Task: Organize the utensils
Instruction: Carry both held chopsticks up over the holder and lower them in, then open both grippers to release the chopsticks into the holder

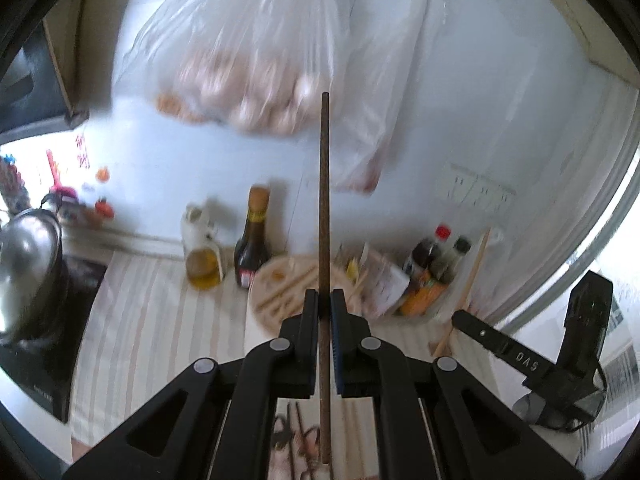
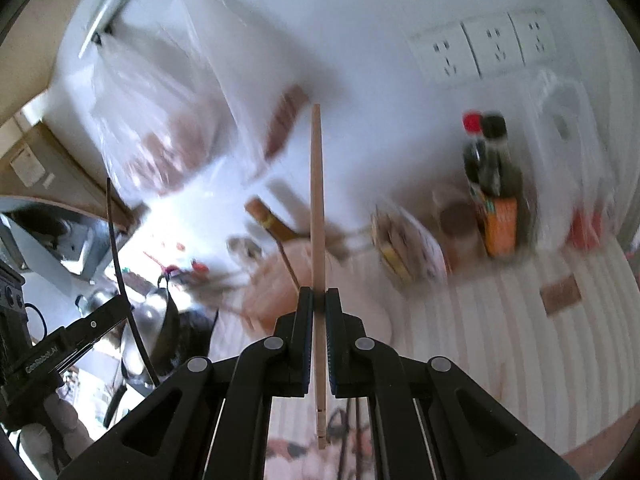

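Little can be read. To the right of the left tool (image 1: pixel 325 298), the black arm of the right tool (image 1: pixel 520 354) bears pale raised letters that read "DAS". In the right wrist view, the left tool (image 2: pixel 60 354) carries small print, perhaps "GenRobot.AI", though blurred. Bottle labels are too smeared to read.

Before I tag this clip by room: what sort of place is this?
Most likely a home kitchen counter: a dark sauce bottle and an oil jug stand by the wall, a steel pot sits at the left, and a bag of eggs hangs above.
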Demonstrator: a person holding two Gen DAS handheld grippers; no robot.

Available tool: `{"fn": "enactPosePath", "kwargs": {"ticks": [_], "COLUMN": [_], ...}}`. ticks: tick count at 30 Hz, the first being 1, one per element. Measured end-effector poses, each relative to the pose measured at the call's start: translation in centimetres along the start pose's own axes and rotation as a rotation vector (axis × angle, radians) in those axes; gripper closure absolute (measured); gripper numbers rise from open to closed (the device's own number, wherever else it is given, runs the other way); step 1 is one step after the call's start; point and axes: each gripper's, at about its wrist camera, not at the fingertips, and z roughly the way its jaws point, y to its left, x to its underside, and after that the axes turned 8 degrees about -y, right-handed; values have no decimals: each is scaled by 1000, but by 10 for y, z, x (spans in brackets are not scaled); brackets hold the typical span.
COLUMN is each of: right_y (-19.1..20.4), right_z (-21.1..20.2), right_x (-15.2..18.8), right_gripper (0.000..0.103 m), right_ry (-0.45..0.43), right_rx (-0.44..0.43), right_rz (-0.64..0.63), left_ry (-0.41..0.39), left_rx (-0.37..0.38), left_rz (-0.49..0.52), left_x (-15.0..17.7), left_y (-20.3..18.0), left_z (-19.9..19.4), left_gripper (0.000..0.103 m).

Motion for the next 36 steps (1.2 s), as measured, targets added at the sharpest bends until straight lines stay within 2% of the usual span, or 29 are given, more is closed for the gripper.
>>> {"fn": "enactPosePath", "kwargs": {"ticks": [5,11,21,28,32,35,36], "right_y": [5,0,-4,-2,2,8,8], "right_z": [16,44,87,110,116,121,122], "right_x": [-25,-46,-56,-42,-29,-19,-15], "right_gripper": [97,97,97,97,97,95,89], "right_ry": [-73,-141,-208,-207,-164,-90,-62], "right_rx": [-9,-7,-11,-12,-27,-33,-31], "right_rz": [9,35,55,3,-52,-103,-116], "left_ry": [-61,-81,-35,25,69,116,127], "left_rx": [-2,-14,-44,-67,-71,-73,-87], "left_rz": [1,1,-10,20,19,-19,-21], "left_x": [-28,-44,-40,-17,-7,-3,-2], "left_y": [-5,-5,8,10,15,20,21], "left_z": [16,44,97,119,122,121,120], "left_gripper": [100,100,100,100,98,92,81]}}
